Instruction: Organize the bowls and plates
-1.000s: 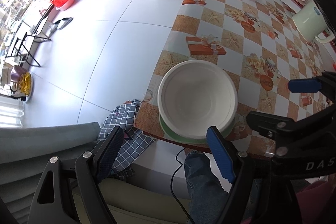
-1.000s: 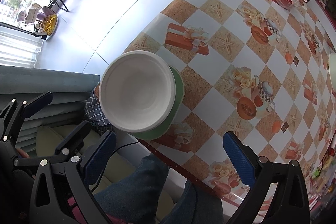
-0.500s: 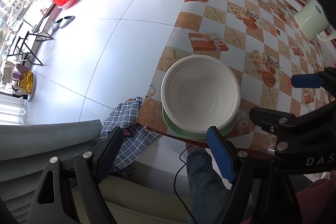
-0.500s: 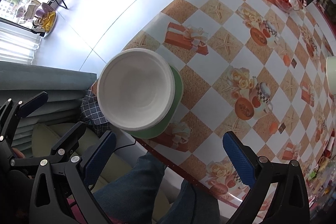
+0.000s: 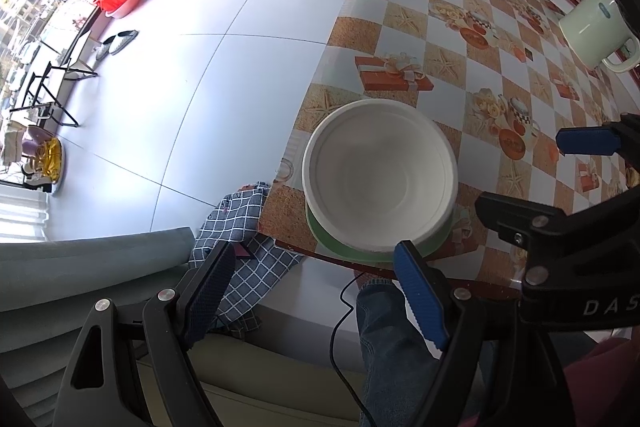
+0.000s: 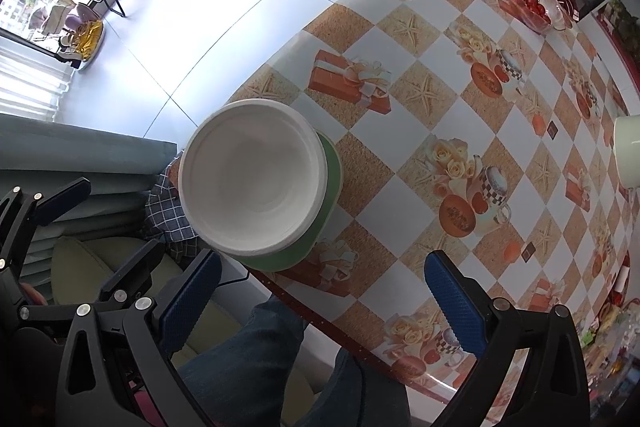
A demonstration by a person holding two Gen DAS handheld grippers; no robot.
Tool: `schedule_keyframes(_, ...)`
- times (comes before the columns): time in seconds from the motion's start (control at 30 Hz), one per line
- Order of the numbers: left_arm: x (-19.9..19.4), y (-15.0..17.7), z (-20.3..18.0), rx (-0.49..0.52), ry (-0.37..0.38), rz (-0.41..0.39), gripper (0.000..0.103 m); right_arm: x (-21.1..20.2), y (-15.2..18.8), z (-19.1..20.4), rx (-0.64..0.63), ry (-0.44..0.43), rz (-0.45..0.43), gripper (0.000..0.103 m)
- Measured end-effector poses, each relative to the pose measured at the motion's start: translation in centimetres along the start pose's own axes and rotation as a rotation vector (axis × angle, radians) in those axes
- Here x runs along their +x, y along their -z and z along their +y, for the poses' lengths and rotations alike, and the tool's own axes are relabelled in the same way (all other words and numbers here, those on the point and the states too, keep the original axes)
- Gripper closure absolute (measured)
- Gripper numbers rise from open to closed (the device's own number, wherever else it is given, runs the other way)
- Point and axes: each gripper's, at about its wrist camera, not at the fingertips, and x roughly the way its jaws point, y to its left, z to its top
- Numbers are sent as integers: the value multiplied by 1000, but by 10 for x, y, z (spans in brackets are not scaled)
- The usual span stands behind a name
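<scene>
- Now we see a white bowl point(image 5: 380, 179) seated on a green plate point(image 6: 324, 219) at the table's point(image 6: 460, 107) near corner, the plate's rim seemingly overhanging the edge.
- We hold the left gripper point(image 5: 316, 291) spread wide, empty, short of the bowl.
- We hold the right gripper point(image 6: 320, 299) likewise parted, grasping nothing, over the near edge.
- A pale mug point(image 5: 592, 27) stands well apart.

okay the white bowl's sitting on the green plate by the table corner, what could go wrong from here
The white bowl sits off-center on the green plate, overhanging its side toward the floor, so a nudge might tip it. The stack is close to the table corner and edge; either open gripper bumping it could push it off.
</scene>
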Motion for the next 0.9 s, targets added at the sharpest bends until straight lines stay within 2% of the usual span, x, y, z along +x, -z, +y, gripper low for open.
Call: schedule_keyframes(0.9, 8, -9, -6, 33, -13, 16, 19, 8, -4, -9, 11, -19, 21, 1)
